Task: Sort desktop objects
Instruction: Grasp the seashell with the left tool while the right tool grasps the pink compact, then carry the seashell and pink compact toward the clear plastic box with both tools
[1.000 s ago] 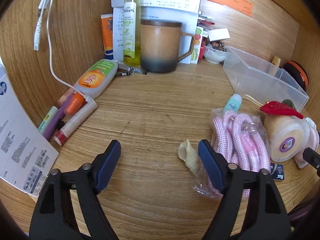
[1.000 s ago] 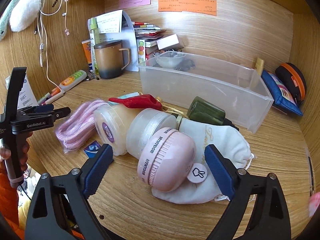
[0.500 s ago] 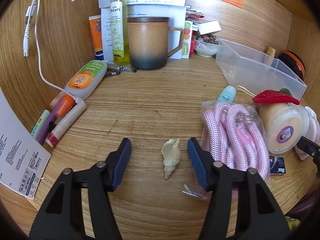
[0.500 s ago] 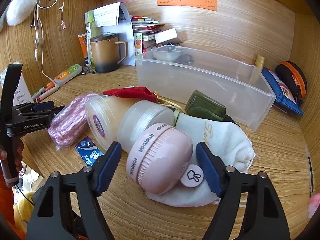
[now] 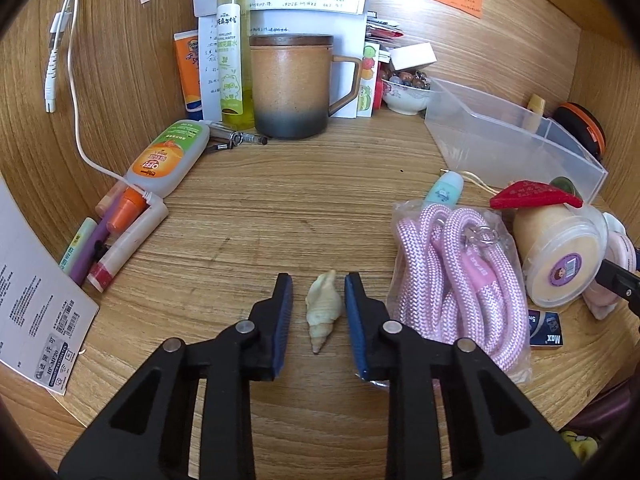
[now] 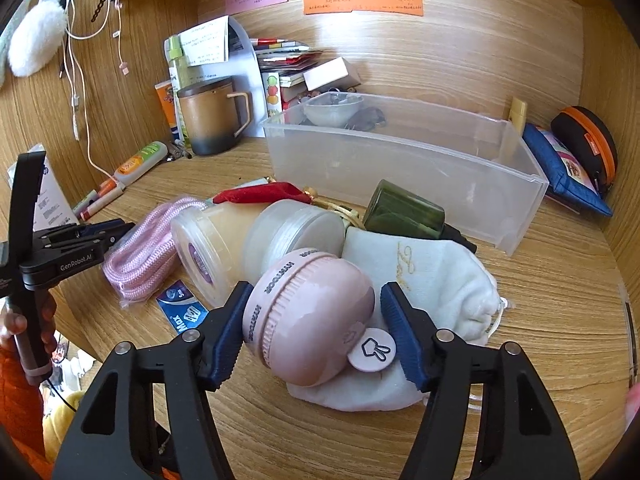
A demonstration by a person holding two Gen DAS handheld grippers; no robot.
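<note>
Our left gripper (image 5: 318, 312) is closing on the shell (image 5: 323, 312): the shell lies on the desk (image 5: 280, 200) between the blue pads, the right pad looks just at its side, and a thin gap still shows on the left, so we judge it not yet pinched. Our right gripper (image 6: 312, 328) is closing too, with the pink case (image 6: 308, 316) between its fingers; the left pad seems to touch the case's rim, while the right pad stands a little clear. The case rests on a white pouch (image 6: 432, 280), beside two round tubs (image 6: 256, 240). Further out lie the pink rope (image 5: 464, 276) in its bag, a red ornament (image 5: 532, 196) and a green bottle (image 6: 404, 210). The clear bin (image 6: 400, 168) behind them looks empty from here, so we judge the sorting barely begun: nothing is lifted, and the whole heap, plus the pens and tubes (image 5: 120, 224) at the left wall, is still to be placed.
</note>
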